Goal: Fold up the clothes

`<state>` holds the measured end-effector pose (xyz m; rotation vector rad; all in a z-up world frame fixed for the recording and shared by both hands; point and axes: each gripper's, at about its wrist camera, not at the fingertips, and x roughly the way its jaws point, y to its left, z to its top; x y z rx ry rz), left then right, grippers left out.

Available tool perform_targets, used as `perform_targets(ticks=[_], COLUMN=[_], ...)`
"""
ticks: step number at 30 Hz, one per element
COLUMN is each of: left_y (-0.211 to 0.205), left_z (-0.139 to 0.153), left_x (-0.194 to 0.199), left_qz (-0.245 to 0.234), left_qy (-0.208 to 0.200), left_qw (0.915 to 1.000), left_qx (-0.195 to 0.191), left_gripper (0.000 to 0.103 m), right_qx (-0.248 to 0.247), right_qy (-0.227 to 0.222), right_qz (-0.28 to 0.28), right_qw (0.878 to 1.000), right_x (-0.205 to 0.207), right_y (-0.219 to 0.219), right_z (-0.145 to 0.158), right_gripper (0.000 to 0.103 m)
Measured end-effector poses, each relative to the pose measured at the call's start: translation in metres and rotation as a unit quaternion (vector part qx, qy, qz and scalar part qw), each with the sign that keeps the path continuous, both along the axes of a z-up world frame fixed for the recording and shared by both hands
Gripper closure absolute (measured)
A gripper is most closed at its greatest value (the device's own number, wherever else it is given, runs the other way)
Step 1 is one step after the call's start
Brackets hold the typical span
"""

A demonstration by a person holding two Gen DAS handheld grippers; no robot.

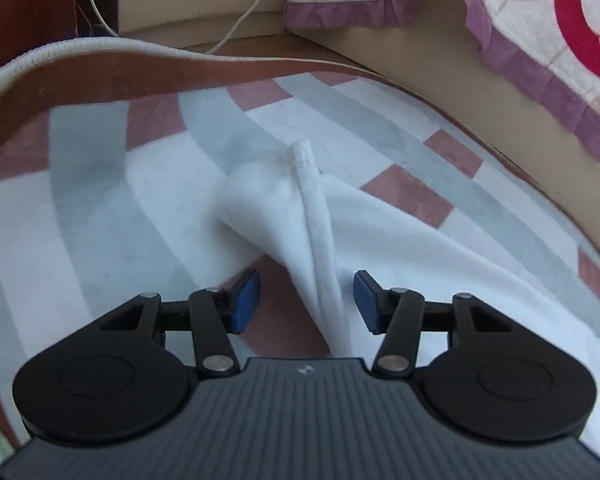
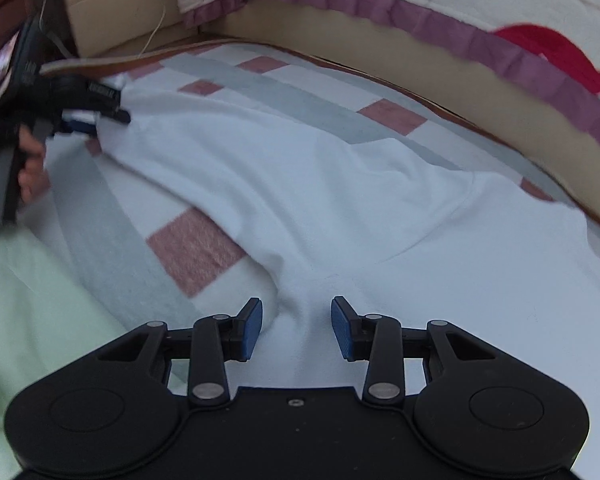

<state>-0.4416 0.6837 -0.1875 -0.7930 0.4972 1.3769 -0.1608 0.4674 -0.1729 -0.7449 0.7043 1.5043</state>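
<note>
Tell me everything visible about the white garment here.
The white garment looks like soft, fleecy cloth, spread rumpled across the checked rug. A raised ridge of it, ending in a narrow hem, runs between the open left claw without being pinched. Another bunched fold sits between the open right claw. Its garment type is unclear.

The white fleece garment (image 2: 340, 184) runs off the right and lower edges of the right wrist view, so its full outline stays unknown. In the left wrist view its raised fold slips under the dark ribbed gripper body (image 1: 300, 420). The left gripper (image 2: 84, 120) sits smeared by blur at the far sleeve; whether it pinches cloth there is unclear. A pale green cloth (image 2: 28, 300) is blurred and cropped at the left.
</note>
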Motion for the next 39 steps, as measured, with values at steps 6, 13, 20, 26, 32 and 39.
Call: perform_targets(ticks=[6,13,20,26,32,39], left_y=[-0.003,0.006,-0.014,-0.011,-0.063,-0.129], left_z=[0.026,0.012,0.019,0.017,0.057,0.107], left_x=[-0.009,-0.021,-0.025,-0.033,0.017,0.082], left_qz=[-0.016,0.021,0.071,0.083,-0.041,-0.197], left_qy=[0.053,0.030,0.029,-0.012,-0.051,-0.093], left_qw=[0.9941,0.9985,0.9938,0.9942,0.9906,0.9585], left_qx=[0.093,0.042,0.081,0.067,0.120,0.184], left_gripper=[0.098,0.097,0.097,0.097,0.098,0.098], right_qx=[0.020,0.019,0.027,0.007,0.043,0.060], right_qy=[-0.029,0.001,0.041,0.183,0.315,0.294], right_qz=[0.028,0.034,0.071,0.061,-0.052,-0.238], right_qw=[0.999,0.999,0.996,0.981,0.947,0.924], right_x=[-0.007,-0.008,-0.007,0.011,0.065,0.154], right_y=[0.011,0.005,0.005,0.004,-0.037,-0.102], right_z=[-0.007,-0.006,-0.008,-0.003,0.010,0.014], right_gripper=[0.083,0.092,0.089,0.070,0.055,0.055])
